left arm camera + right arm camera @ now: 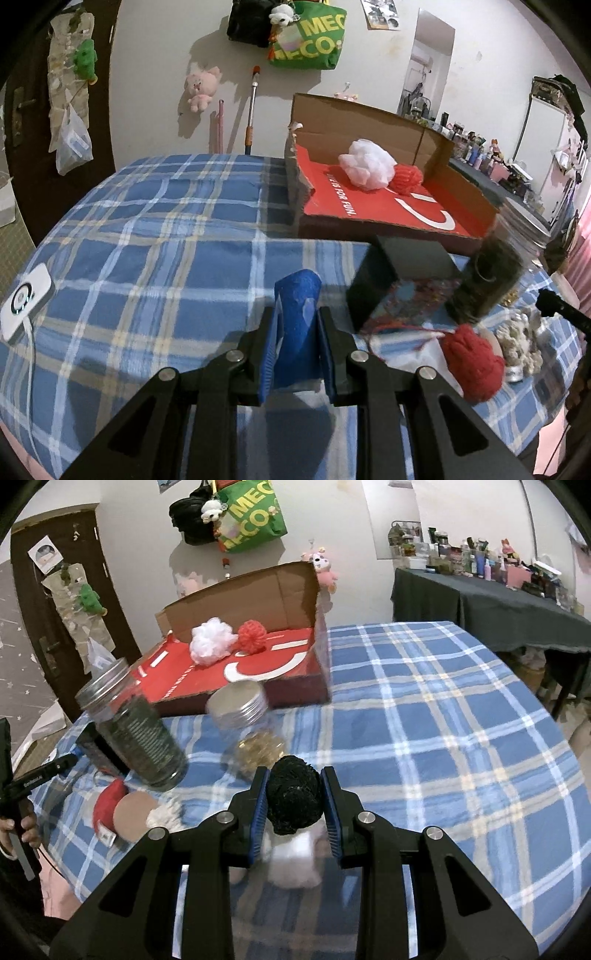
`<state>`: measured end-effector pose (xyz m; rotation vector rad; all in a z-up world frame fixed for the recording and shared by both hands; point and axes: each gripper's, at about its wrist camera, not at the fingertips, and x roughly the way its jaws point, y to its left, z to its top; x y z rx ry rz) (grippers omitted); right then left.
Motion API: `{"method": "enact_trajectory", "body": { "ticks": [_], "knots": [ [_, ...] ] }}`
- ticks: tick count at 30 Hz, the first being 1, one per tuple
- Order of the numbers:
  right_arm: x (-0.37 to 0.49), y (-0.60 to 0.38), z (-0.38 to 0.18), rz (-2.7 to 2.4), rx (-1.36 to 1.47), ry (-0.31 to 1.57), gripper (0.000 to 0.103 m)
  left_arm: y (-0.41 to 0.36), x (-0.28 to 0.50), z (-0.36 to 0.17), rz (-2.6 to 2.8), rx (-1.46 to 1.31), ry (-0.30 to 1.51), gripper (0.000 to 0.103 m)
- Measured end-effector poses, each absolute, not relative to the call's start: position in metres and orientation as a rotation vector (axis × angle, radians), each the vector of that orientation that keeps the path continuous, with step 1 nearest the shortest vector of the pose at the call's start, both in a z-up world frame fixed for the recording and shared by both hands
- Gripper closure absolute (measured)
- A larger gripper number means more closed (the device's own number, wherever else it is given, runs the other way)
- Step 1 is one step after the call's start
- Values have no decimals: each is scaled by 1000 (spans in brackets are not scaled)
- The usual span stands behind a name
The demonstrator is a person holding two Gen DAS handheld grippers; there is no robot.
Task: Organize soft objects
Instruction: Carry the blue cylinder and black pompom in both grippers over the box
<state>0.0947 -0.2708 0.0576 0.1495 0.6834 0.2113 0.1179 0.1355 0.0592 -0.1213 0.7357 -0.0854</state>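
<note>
My left gripper (297,343) is shut on a blue cloth roll (297,317), held above the plaid tablecloth. My right gripper (294,797) is shut on a black mesh scrubber ball (293,795). An open cardboard box with a red floor (369,206) stands at the table's far side and holds a white mesh pouf (367,164) and a red yarn ball (406,179); the box (258,672), pouf (212,640) and red ball (252,636) also show in the right wrist view. A red knit piece (472,360) and a whitish knit piece (519,338) lie on the table at right.
A tall jar of dark contents (133,725) and a short jar with gold bits (245,720) stand before the box. A black box (399,277) sits near them. A white device with cable (24,297) lies at the left. A cluttered side table (491,602) stands right.
</note>
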Motion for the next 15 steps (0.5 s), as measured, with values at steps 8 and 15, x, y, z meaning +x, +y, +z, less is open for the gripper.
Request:
{"method": "enact_trajectory", "body": {
  "ticks": [8,15],
  "knots": [
    [127,-292,66,245,169,696,76,137,149,71,-143,-78,712,80],
    [159,-298,68,335,153,716,76,132,167,82,-234,-28,678,80]
  ]
}}
